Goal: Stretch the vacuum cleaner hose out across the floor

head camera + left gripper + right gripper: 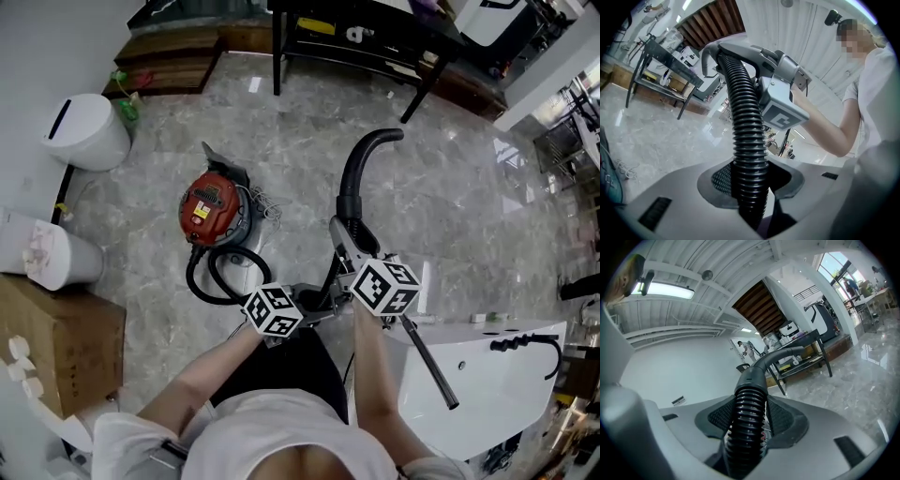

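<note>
Firmly clamping hose [747, 150] in left gripper [750, 190] and right gripper [745, 427], 2 grips close together, above floor [309, 131].

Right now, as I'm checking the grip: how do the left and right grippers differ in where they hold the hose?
The left gripper clamps plain ribbed hose, ribs running on well past its jaws; the right gripper clamps just below the smooth cuff. The left gripper sits toward the red vacuum cleaner; the right gripper nearer the hose's free end. Both are shut on the same hose.
</note>
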